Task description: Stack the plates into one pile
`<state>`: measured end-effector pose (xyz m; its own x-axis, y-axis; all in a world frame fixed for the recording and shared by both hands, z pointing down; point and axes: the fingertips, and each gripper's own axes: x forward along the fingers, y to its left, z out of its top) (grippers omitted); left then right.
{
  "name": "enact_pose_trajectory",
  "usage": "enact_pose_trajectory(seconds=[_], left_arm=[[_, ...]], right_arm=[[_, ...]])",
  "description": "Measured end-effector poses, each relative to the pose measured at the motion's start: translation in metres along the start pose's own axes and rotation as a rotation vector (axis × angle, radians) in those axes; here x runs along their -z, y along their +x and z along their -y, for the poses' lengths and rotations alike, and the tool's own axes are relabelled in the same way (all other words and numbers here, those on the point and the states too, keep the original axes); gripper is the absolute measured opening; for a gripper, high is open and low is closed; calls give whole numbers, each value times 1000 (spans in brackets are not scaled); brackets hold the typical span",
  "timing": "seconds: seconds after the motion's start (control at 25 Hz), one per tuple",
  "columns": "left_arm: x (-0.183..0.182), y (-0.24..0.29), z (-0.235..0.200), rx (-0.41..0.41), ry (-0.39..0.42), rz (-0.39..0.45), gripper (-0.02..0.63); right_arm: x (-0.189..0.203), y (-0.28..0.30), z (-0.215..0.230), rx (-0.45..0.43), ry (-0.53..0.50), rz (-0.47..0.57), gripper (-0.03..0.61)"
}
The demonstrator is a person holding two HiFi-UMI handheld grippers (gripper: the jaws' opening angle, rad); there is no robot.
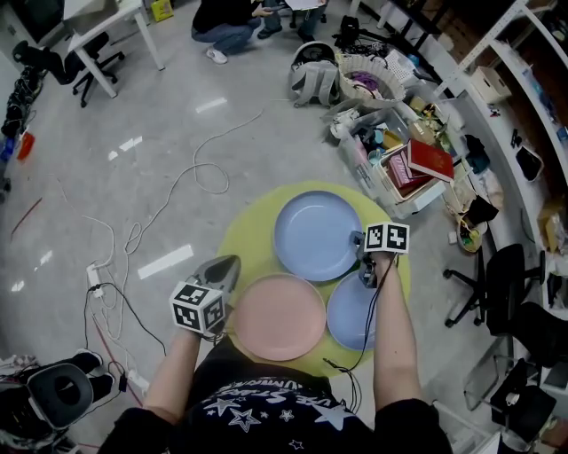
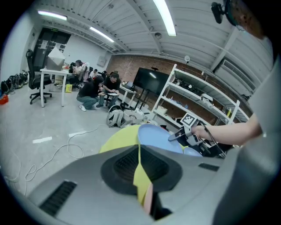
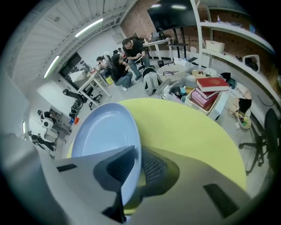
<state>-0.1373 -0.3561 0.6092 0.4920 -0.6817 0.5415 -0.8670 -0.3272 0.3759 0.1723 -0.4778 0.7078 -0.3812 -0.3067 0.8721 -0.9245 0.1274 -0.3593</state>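
Three plates lie on the round yellow table (image 1: 248,232): a large blue plate (image 1: 315,235) at the back, a pink plate (image 1: 278,317) in front, and a small blue plate (image 1: 353,312) at the front right. My right gripper (image 1: 358,242) is shut on the large blue plate's right rim. In the right gripper view that rim (image 3: 134,145) runs between the two pads. My left gripper (image 1: 232,262) hovers over the table just left of the pink plate, shut with nothing in it. Through its thin slit (image 2: 140,147) show the table and a pink sliver (image 2: 148,197).
Crates of books and clutter (image 1: 408,164) stand on the floor just behind the table at the right, with a backpack (image 1: 315,80) further back. Cables (image 1: 195,177) trail across the floor at the left. An office chair (image 1: 506,293) stands to the right. People crouch at the far end (image 1: 226,27).
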Motion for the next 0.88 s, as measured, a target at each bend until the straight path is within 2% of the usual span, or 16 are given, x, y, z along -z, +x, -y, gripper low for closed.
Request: enact_pose_trajectory(seconds=[0.32, 0.52, 0.88], left_arm=[[-2, -10, 0, -11, -6, 21, 25], [-1, -18, 4, -21, -15, 37, 25], [7, -45, 14, -51, -32, 75, 25]], right_arm=[[-11, -21, -16, -69, 46, 115, 31], [-5, -30, -19, -74, 76, 175, 28], [1, -59, -28, -146, 136, 275, 29]])
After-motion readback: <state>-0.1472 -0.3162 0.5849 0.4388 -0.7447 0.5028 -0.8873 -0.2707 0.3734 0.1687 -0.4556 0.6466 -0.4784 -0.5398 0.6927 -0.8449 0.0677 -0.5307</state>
